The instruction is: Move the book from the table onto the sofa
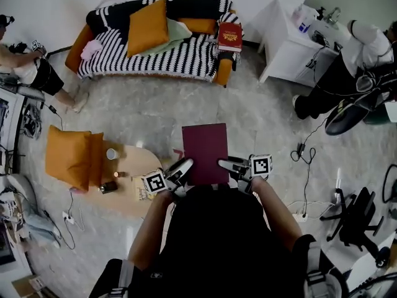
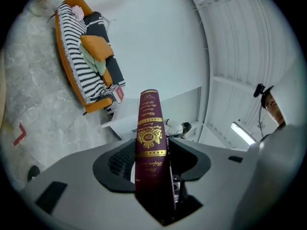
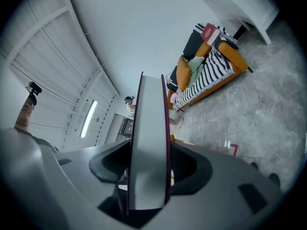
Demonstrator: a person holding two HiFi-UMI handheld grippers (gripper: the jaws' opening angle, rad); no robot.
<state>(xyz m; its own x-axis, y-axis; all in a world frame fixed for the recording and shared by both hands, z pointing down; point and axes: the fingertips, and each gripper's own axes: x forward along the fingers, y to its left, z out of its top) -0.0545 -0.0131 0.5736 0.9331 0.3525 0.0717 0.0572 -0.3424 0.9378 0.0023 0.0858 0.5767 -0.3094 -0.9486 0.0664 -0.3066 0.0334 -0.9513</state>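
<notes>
A dark maroon book with gold print on its spine is held flat in the air in front of the person, above the floor. My left gripper is shut on its spine side, and my right gripper is shut on its page-edge side. The striped sofa with orange arms stands at the far side of the room. An orange cushion and a green cloth lie on the sofa. A red book rests at the sofa's right end.
A low round wooden table with a cup and small items stands at the left, beside an orange cushioned seat. A white cabinet stands right of the sofa. People sit at the far left and far right. Cables run across the floor at right.
</notes>
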